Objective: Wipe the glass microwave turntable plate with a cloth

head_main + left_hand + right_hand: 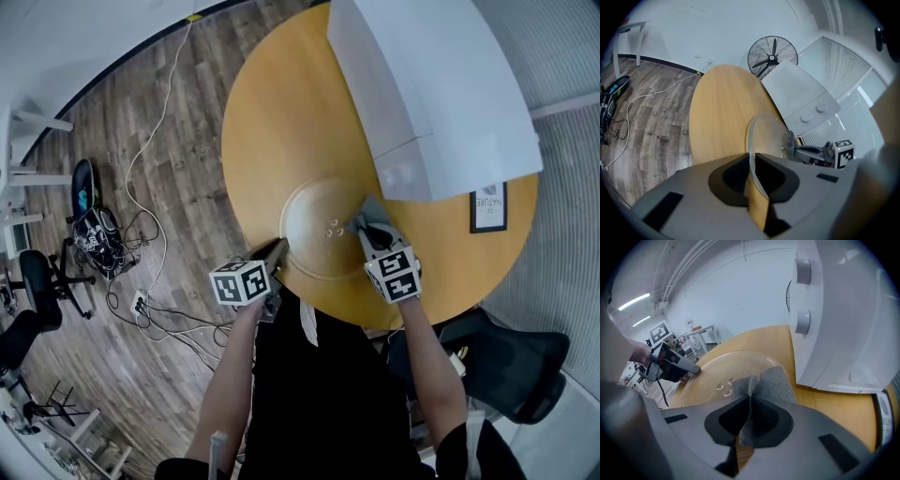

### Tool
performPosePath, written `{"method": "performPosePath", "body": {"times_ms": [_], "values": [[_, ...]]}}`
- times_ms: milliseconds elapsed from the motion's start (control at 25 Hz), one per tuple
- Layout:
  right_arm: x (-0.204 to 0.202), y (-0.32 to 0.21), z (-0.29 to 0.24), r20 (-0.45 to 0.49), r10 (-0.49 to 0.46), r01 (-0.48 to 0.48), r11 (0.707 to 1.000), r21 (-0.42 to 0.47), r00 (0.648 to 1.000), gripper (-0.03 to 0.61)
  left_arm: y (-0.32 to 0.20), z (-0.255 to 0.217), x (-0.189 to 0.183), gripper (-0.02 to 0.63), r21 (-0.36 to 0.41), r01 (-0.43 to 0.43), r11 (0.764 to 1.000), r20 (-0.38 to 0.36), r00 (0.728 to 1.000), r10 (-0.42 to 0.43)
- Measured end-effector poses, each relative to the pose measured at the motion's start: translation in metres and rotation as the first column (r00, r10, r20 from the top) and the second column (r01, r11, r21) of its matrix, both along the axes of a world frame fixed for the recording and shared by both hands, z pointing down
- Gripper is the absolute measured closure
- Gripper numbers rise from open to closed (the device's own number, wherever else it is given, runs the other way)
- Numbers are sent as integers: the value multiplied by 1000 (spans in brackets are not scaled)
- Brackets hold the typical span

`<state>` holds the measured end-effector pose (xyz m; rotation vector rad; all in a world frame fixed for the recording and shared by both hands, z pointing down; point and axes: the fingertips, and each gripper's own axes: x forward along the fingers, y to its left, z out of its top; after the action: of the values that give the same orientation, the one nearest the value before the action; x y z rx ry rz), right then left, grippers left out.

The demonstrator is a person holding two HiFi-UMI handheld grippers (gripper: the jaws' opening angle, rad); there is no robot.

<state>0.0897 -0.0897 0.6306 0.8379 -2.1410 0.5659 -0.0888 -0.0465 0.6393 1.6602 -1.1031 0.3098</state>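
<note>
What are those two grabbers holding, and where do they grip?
The left gripper pinches the glass plate by its rim; the right gripper clamps a fold of the grey cloth.

We see the turntable plate as clear, smooth glass with a faint gloss. The cloth is grey woven fabric, coarse and matt. The table has a smooth, satin light-wood top; the microwave a white, smooth casing. The floor shows grey-brown planks with visible grain. We read the left gripper and right gripper as matt grey plastic
</note>
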Motion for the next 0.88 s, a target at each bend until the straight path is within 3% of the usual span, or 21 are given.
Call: {"method": "performPosePath", "body": {"times_ms": [360,640,880], "values": [[-21,-54,3,-5,82,-81,995,51,997,554,-1,1,1,577,2,8,1000,-8,1000,-8],[-51,-82,1,19,198,-199,978,64,980,555,-1,2,0,577,7,15,1000,-6,1000,-15],[-102,-62,3,20,31,-32,998,50,999,555,-1,1,0,578,4,22,1000,-6,1000,-22]]}}
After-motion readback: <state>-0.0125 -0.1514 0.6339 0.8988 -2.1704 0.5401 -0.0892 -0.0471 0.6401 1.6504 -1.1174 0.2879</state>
